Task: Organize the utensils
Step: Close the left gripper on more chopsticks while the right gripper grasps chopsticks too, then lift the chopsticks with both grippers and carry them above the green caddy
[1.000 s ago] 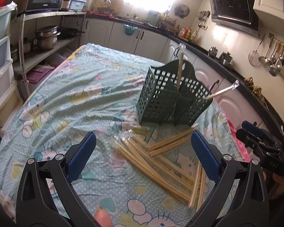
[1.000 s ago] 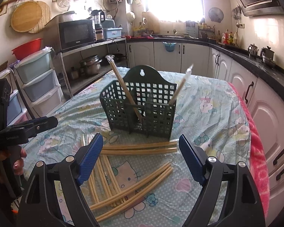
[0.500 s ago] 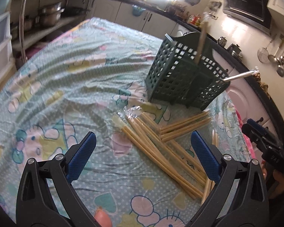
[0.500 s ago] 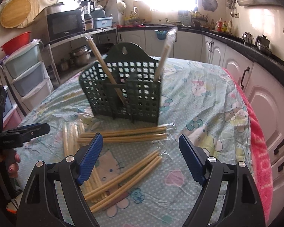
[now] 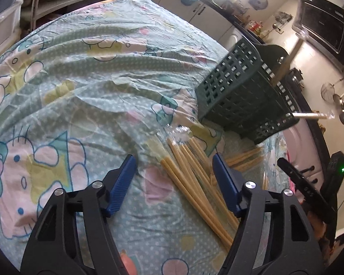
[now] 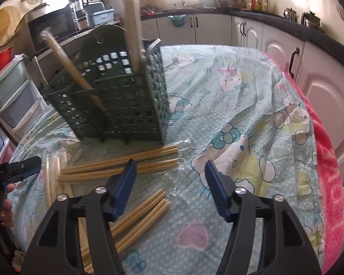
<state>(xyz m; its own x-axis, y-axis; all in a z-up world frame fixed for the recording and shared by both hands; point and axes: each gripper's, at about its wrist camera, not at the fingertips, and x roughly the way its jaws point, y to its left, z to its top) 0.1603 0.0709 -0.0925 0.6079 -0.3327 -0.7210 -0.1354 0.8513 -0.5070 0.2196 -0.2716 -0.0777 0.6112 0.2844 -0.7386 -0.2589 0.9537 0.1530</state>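
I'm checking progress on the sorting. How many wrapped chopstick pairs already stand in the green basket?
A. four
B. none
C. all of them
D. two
D: in the right wrist view two wrapped sticks, one leaning left and one nearly upright, rise out of the green basket, while the other chopstick pairs lie on the tablecloth.

Chopsticks (image 6: pixel 119 165) beside green caddy (image 6: pixel 117 105)

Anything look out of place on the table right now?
Yes: wrapped chopstick pairs lie scattered at crossing angles on the tablecloth before the green basket, which holds only two.
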